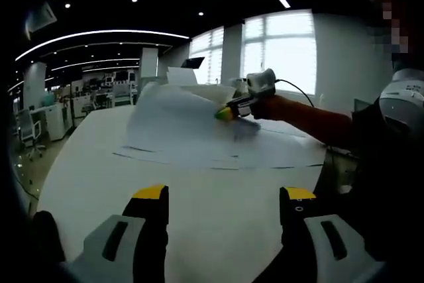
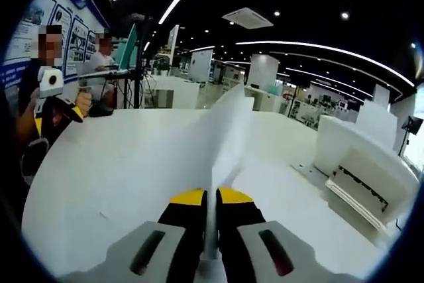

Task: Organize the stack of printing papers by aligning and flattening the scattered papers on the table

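Several white printing papers (image 1: 218, 152) lie spread flat and uneven on the white table (image 1: 99, 170). One sheet (image 1: 169, 114) is lifted off them and curves upward, with my right gripper (image 1: 228, 112) shut on its edge. In the right gripper view the same sheet (image 2: 225, 134) rises edge-on from between the closed yellow-tipped jaws of my right gripper (image 2: 212, 197). My left gripper (image 1: 225, 193) hovers open over bare table in front of the papers, nothing between its fingers. It also appears far left, as the left gripper (image 2: 56, 107), in a hand.
A white printer-like box (image 2: 361, 164) stands on the table to the right. People stand by a display wall (image 2: 73, 38) at the far left. Bright windows (image 1: 278, 51) lie beyond the table, and an office chair (image 1: 26, 134) stands off its left edge.
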